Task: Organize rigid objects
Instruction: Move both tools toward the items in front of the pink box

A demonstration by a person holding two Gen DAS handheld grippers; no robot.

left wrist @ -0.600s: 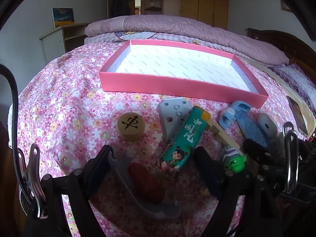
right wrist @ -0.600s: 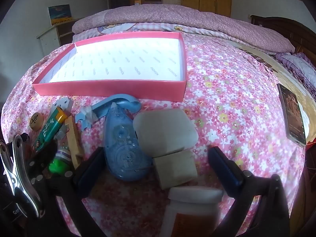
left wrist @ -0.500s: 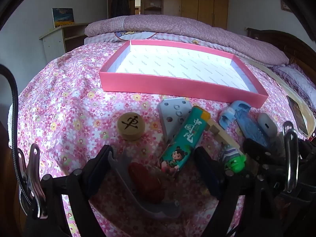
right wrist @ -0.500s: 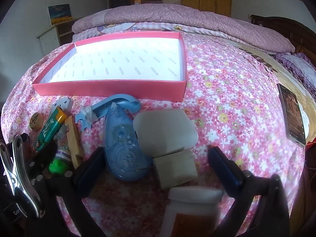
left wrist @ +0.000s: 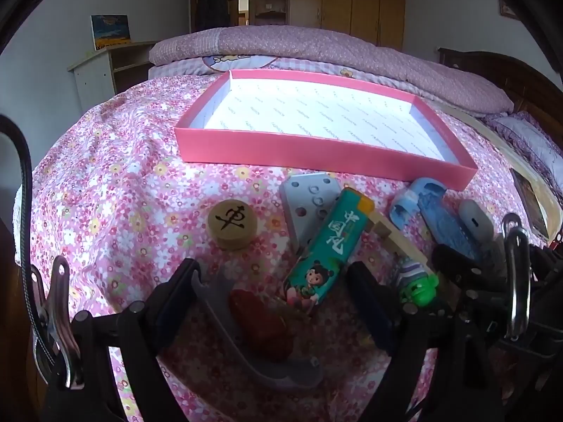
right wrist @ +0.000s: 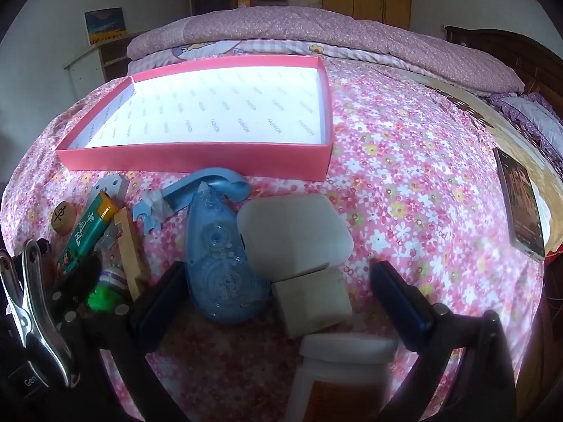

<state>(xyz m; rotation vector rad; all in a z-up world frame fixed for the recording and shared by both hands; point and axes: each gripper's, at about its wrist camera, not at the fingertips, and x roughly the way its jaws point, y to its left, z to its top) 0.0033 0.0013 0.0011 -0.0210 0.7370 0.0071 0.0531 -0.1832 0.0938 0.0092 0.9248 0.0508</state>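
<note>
An empty pink tray [left wrist: 327, 154] [right wrist: 197, 158] lies on the flowered bedspread. In front of it sit a wooden chess piece [left wrist: 232, 224], a grey holed plate [left wrist: 309, 204], a green lighter [left wrist: 327, 253], a wooden block [left wrist: 394, 235], a small green toy [left wrist: 418, 288], a blue correction-tape dispenser [right wrist: 221, 256] and a white case [right wrist: 293, 235] with a cream block [right wrist: 313, 302]. My left gripper [left wrist: 271, 295] is open around a dark red piece [left wrist: 260, 323] on a grey curved part [left wrist: 246, 348]. My right gripper [right wrist: 278, 292] is open, straddling the dispenser and cream block; a white-capped bottle [right wrist: 345, 369] lies below.
A dark phone [right wrist: 520, 204] lies on the bed at the right. A folded quilt [left wrist: 316, 45] is behind the tray, with a white shelf [left wrist: 102, 77] to the left and wooden wardrobes beyond. Bare bedspread lies right of the tray [right wrist: 404, 161].
</note>
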